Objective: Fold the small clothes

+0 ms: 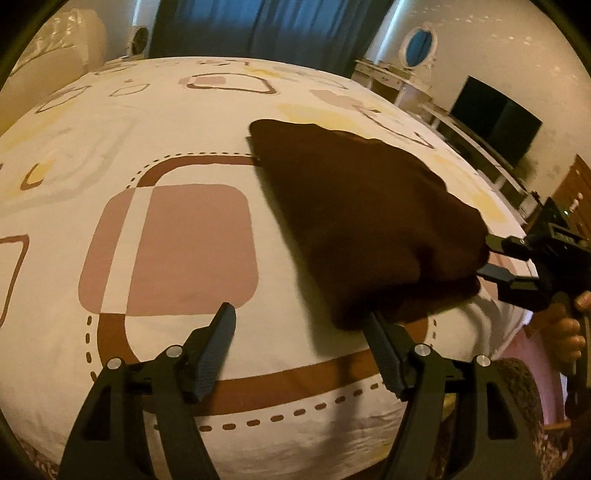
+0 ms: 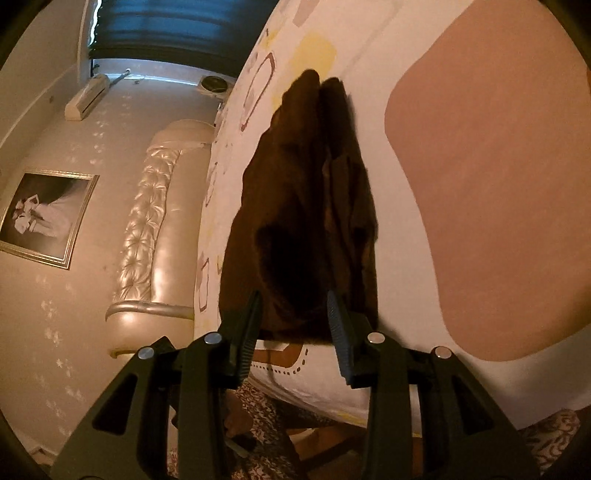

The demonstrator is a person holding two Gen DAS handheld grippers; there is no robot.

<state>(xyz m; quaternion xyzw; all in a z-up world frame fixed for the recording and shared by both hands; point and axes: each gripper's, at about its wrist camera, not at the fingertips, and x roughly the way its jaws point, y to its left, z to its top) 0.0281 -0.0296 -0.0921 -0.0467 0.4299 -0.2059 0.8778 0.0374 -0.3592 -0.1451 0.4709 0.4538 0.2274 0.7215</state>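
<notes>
A dark brown folded garment [image 1: 362, 221] lies on the patterned bed sheet [image 1: 147, 129], right of centre in the left wrist view. My left gripper [image 1: 301, 314] is open, its right finger touching the garment's near edge. My right gripper [image 1: 487, 260] comes in from the right, its two fingers apart at the garment's right end. In the right wrist view, rolled sideways, the garment [image 2: 303, 206] fills the middle, and my right gripper [image 2: 293, 297] is open with the garment's near edge between its fingers.
The bed sheet [image 2: 498, 184] has pink and brown square prints. A padded headboard [image 2: 147, 229] and framed photo [image 2: 44, 218] show on the wall. A dark TV [image 1: 495, 118], a dresser with an oval mirror [image 1: 419, 44] and blue curtains [image 1: 266, 26] stand beyond the bed.
</notes>
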